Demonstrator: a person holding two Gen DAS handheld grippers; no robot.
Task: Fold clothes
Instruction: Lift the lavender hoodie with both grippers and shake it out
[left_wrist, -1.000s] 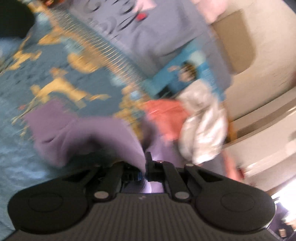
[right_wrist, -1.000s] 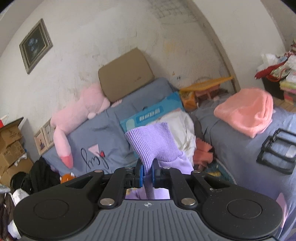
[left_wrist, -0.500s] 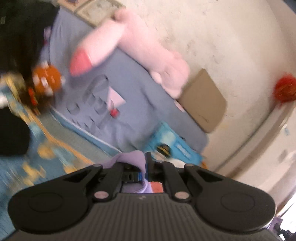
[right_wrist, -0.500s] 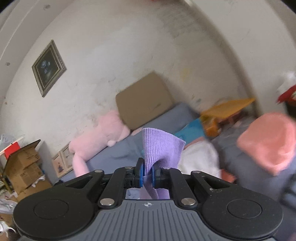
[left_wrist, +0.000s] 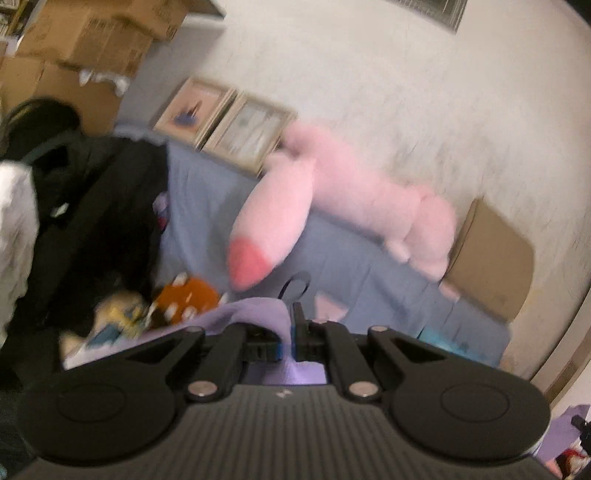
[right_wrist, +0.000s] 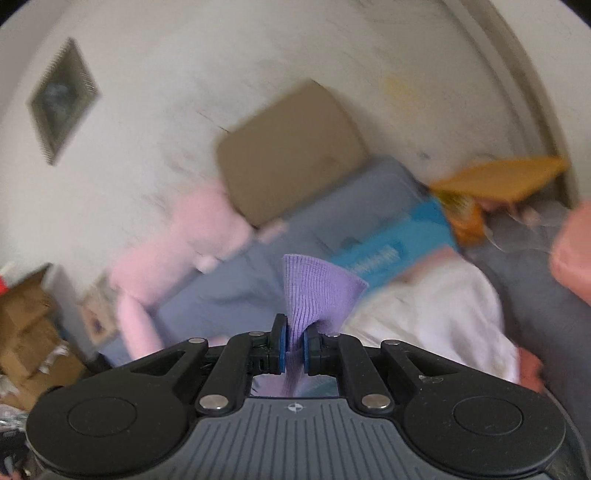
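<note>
A soft lilac ribbed-knit garment (right_wrist: 317, 291) hangs pinched in both the left gripper (left_wrist: 290, 332) and right gripper (right_wrist: 294, 347), its cuff fanning upward.

Each view looks forward from just behind its own tongs, whose black body fills the bottom of the frame. The left view faces the wall and bed (left_wrist: 207, 206) slightly downward and is rolled, so the bed edge slants. It takes in the boxes (left_wrist: 85, 48) and leaning frames (left_wrist: 225, 129). The right view faces the same wall further right. Both share the pink plush (left_wrist: 354, 210) (right_wrist: 184, 243) and tan cushion (left_wrist: 491, 258) (right_wrist: 291, 147). Both are blurred.
</note>
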